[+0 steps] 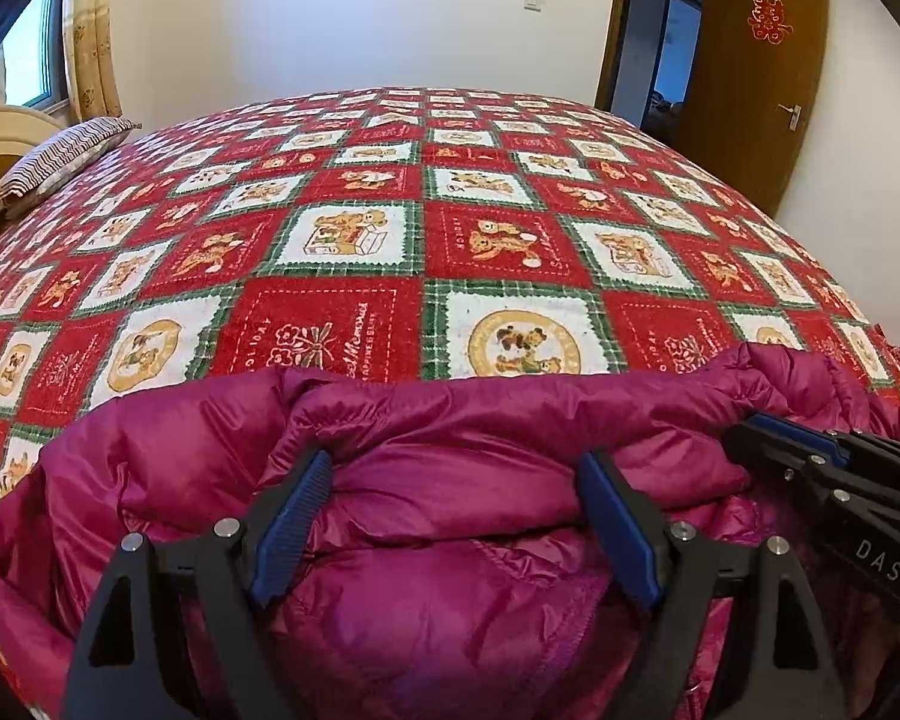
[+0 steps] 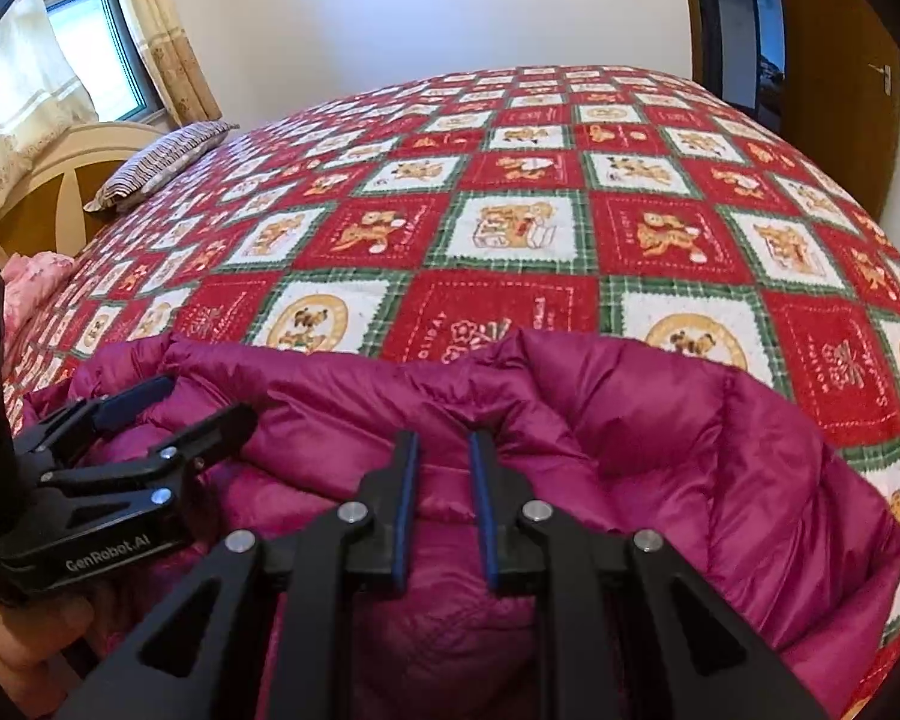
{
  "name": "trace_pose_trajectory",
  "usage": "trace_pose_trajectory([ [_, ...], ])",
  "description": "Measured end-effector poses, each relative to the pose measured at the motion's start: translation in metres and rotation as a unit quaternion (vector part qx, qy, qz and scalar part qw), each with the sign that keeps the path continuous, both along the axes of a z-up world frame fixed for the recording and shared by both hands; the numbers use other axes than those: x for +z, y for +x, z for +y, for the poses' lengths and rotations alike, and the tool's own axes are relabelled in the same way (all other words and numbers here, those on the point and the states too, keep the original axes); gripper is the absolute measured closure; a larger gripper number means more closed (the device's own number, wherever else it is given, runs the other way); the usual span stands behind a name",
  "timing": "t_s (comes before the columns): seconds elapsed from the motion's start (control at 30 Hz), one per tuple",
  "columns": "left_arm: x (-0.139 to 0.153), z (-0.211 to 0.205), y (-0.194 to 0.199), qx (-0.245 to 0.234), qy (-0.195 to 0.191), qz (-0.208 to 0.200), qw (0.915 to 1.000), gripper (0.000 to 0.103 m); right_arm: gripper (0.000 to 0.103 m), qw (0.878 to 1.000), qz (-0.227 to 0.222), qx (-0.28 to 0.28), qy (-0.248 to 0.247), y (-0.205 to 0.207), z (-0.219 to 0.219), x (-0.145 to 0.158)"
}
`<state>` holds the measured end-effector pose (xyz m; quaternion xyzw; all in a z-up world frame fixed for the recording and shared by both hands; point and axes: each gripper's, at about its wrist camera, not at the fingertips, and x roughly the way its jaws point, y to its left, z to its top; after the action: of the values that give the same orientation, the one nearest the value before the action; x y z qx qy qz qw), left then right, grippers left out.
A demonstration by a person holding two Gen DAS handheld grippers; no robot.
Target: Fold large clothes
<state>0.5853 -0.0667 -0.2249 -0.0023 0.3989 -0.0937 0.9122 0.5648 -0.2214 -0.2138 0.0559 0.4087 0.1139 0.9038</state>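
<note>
We see the magenta down jacket (image 1: 450,516) lying crosswise along the bedspread (image 1: 390,228) near edge; left gripper (image 1: 450,498) spread wide, right gripper (image 2: 444,456) pinching a jacket fold.

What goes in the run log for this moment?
garment: magenta down jacket bunched at bed's near edge | left gripper: jaws wide, straddling a fold | right gripper: jaws narrow, on fold | fold: not started

Bedroom with a large bed

A red teddy-bear blanket (image 1: 450,228) covers the bed; a striped pillow (image 1: 54,165) lies near the curtained window (image 2: 90,54), white walls, brown door (image 1: 750,78) open.
</note>
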Motion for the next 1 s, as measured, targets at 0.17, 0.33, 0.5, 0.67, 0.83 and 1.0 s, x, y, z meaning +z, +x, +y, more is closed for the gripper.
trace_pose_trajectory([
  [0.17,-0.001,0.0,0.001,0.001,0.001,0.0,1.0,0.019,0.083,1.0,0.002,0.001,-0.011,0.001,0.003,-0.002],
  [0.33,-0.003,-0.004,0.001,0.002,0.02,0.002,0.9998,0.018,0.083,1.0,0.005,0.001,-0.02,0.003,0.006,-0.004],
  [0.5,-0.004,-0.008,0.001,0.004,0.033,0.004,0.9995,0.018,0.083,1.0,0.006,0.001,-0.027,0.003,0.008,-0.004],
  [0.67,-0.005,-0.01,0.002,0.005,0.041,0.006,0.9991,0.017,0.083,0.999,0.007,0.002,-0.031,0.004,0.009,-0.005],
  [0.83,-0.005,-0.012,0.003,0.005,0.04,0.005,0.9992,0.016,0.083,0.999,0.007,0.002,-0.034,0.004,0.01,-0.005],
  [1.0,-0.005,-0.011,0.003,0.004,0.04,0.006,0.9992,0.016,0.083,0.999,0.008,0.002,-0.036,0.005,0.01,-0.005],
])
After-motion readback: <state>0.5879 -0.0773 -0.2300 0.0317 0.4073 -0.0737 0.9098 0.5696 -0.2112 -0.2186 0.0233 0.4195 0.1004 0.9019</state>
